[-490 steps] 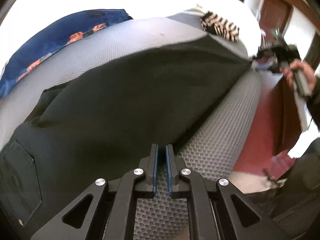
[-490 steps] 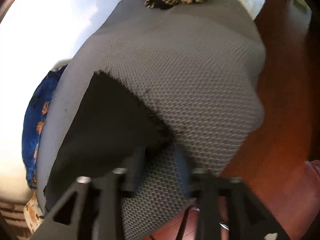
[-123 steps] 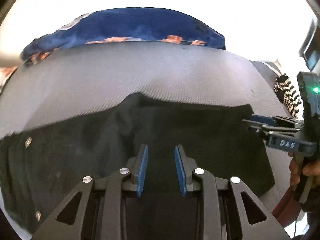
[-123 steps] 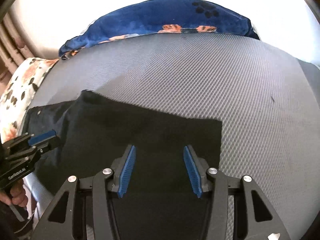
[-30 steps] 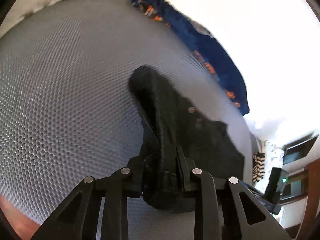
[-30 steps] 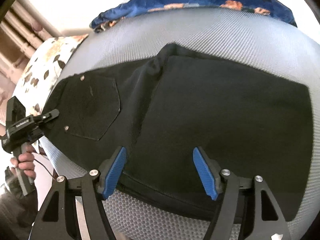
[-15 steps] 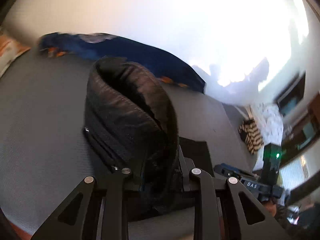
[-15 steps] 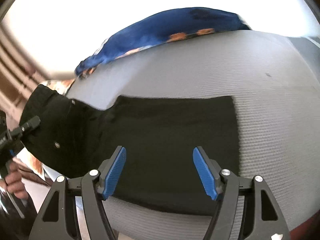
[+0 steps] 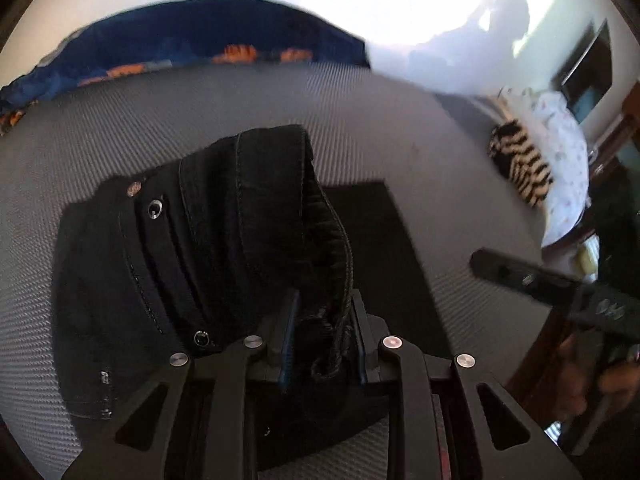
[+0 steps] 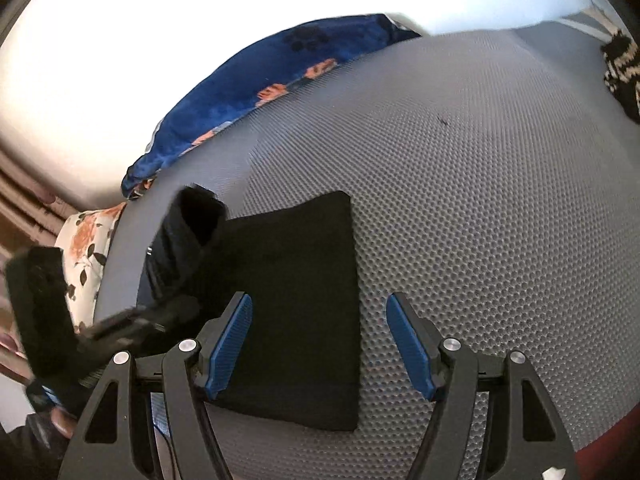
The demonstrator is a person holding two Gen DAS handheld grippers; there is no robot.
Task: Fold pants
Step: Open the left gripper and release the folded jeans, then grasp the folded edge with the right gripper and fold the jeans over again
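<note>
The black pants [image 9: 224, 240] lie partly folded on the grey mesh mattress [image 9: 120, 120]. My left gripper [image 9: 322, 308] is shut on the bunched waistband and holds the waist end, with its rivets and seams, up over the flat part. In the right wrist view the flat folded part [image 10: 296, 280] lies under my right gripper [image 10: 320, 344]. That gripper stands open above the fold's right edge, with nothing pressed between its blue pads [image 10: 230, 344]. The left gripper [image 10: 132, 322] shows blurred at the left, with the raised waist end [image 10: 180, 240] above it. The right gripper [image 9: 492, 266] appears blurred at the right of the left wrist view.
A blue blanket with orange print [image 10: 280, 72] lies along the mattress's far edge. A flowered pillow [image 10: 86, 240] is at the left. A black-and-white striped item [image 9: 520, 164] and pale bedding [image 9: 560, 140] lie at the far right. Red-brown floor [image 10: 616, 428] borders the mattress.
My left gripper has swung the waist end up and across to the right, over the flat part, rolling as it went. My right gripper has shifted right, to the fold's right edge.
</note>
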